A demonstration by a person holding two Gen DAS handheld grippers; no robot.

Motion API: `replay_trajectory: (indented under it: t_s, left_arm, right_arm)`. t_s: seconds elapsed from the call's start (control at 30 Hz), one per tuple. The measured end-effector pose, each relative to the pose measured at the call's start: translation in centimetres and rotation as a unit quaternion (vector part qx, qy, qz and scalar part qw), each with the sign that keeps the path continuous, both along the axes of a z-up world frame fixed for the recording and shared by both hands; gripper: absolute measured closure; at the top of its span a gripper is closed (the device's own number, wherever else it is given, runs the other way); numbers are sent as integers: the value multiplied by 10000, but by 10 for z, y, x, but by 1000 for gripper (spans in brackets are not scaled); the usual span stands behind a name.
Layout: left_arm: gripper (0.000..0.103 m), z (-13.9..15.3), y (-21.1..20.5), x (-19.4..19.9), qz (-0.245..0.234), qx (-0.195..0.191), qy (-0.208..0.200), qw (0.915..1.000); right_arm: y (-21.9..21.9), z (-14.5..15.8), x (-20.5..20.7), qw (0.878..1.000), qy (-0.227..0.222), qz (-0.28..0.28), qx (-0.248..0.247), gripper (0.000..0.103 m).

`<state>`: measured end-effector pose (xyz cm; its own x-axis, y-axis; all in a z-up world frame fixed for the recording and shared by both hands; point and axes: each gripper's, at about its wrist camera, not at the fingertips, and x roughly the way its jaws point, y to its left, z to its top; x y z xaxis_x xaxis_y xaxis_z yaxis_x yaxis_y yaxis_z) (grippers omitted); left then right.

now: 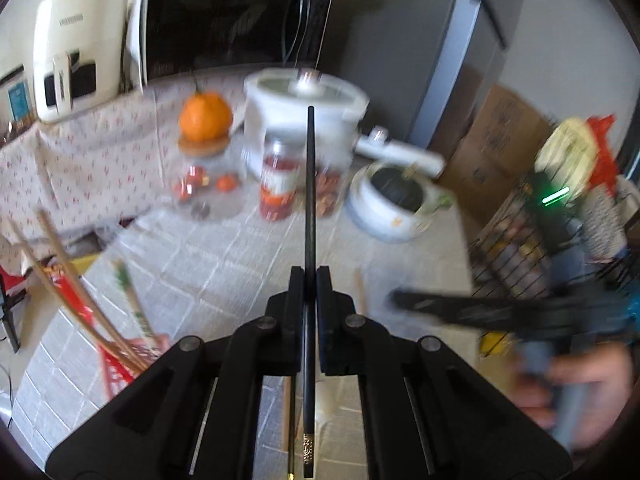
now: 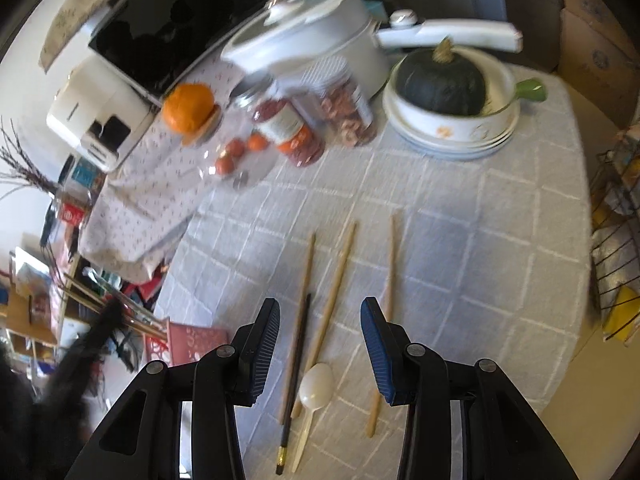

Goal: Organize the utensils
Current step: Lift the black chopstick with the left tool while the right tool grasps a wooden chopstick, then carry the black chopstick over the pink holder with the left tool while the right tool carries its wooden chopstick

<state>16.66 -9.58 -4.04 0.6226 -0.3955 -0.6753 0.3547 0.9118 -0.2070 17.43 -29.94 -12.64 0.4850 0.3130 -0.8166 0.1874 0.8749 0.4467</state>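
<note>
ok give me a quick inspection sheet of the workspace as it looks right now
surface: table under a grey checked cloth
job's things: three wooden chopsticks, a black chopstick and a plastic spoon lie on the cloth; a red holder with chopsticks at the table's left edge
clutter: white pot, dark squash in a bowl, jars, orange fruit
grippers: left gripper shut on another black chopstick; right gripper open above the utensils
cables: nothing seen
surroundings: microwave, wire rack, cardboard boxes
</note>
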Motion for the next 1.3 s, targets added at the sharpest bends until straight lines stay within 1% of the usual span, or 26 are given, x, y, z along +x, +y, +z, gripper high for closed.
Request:
replay_trajectory:
  t_s: [0.07,0.1,0.17,0.23,0.3,0.4,0.47,0.53,0.6,0.7,0.83,0.93,0.97,1.0,1.03,1.07,1.17,1.23,1.3]
  left_arm:
    - [96,22,13,-14,-71,-89,-243,9996]
    - [96,27,17,-18,-85,-99,-316,9994]
    - [96,42,35,-30,-107,-113,-592,9981]
    - [96,46,53,-34,8,-173,-789,9967]
    - [96,45,69,-32,239,-187,-911,9954]
    - [96,38,95,-24,525,-484,-914,9932]
    - [96,35,106,-24,640,-521,-987,9917]
    - [96,33,115,-23,730,-570,-965,9910]
    - [96,33,122,-23,816,-634,-991,9897]
    - [96,37,130,-26,882,-665,-1067,9881]
    - [96,38,134,-29,880,-650,-1104,9878]
    - [96,38,134,-31,861,-638,-1105,9881]
    - [96,37,134,-31,860,-624,-1102,9882]
    - [96,37,134,-30,859,-614,-1094,9884]
    - [96,37,133,-30,858,-598,-1093,9885]
    - [96,36,132,-31,856,-596,-1095,9885]
    - [96,35,129,-32,843,-549,-1122,9886]
    - [96,36,128,-33,832,-525,-1146,9885]
    - [96,35,128,-33,839,-515,-1169,9883]
  right_arm:
    - [8,-9,6,9998,95,118,89,61]
    - [14,-15,11,9996,143,208,130,61]
    - [25,-26,20,9988,274,347,210,62]
    - [34,-39,30,9980,389,444,228,64]
    - [44,-51,39,9975,475,510,128,67]
    - [57,-64,48,9968,521,609,-37,73]
    - [63,-65,53,9966,456,678,-94,74]
    - [69,-68,61,9965,400,718,-181,75]
    - [76,-73,68,9959,450,730,-300,76]
    - [78,-83,76,9945,565,679,-568,76]
    - [80,-92,85,9934,642,637,-712,77]
    - [83,-105,89,9913,803,634,-828,79]
    - [83,-107,90,9912,769,624,-876,80]
    - [86,-107,90,9916,727,654,-852,83]
    - [87,-108,92,9920,742,679,-761,91]
    - [87,-109,92,9922,776,677,-708,95]
    - [92,-108,90,9907,716,732,-897,95]
    - [92,-103,89,9917,643,742,-829,95]
    - [90,-91,86,9935,450,768,-707,96]
